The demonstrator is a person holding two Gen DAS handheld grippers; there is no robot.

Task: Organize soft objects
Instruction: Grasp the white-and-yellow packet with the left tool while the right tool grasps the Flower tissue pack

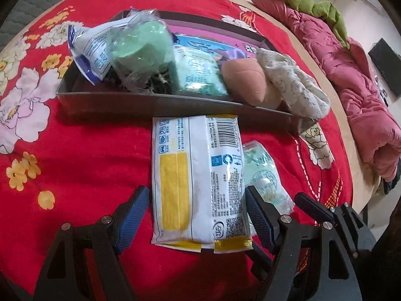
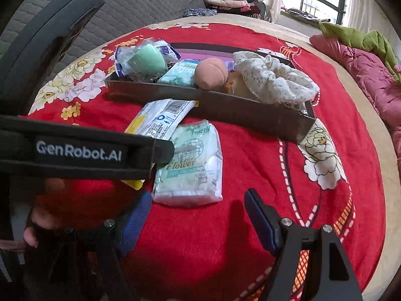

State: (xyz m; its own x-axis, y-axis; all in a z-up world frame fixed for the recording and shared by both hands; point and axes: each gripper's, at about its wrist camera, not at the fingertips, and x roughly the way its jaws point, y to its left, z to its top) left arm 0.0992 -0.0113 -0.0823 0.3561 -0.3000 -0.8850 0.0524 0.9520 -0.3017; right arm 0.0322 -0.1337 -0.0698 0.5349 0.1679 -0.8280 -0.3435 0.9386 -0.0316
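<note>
Blue-padded fingers of the left gripper (image 1: 196,215) stand spread on either side of a white-and-yellow tissue pack (image 1: 200,180) lying flat on the red floral bedspread (image 1: 87,150); whether the pads touch it cannot be told. At its 3 o'clock, touching, lies a pale green tissue pack (image 2: 190,165). The right gripper (image 2: 198,215) hangs open just short of that green pack, holding nothing. At 12 o'clock a dark tray (image 1: 150,102) holds a green roll in plastic (image 1: 140,50), another green pack (image 1: 198,72), a tan plush piece (image 1: 244,80) and a lacy cream cloth (image 1: 295,85) draped over its right rim. Pink quilts (image 1: 351,80) lie at 2 o'clock.
</note>
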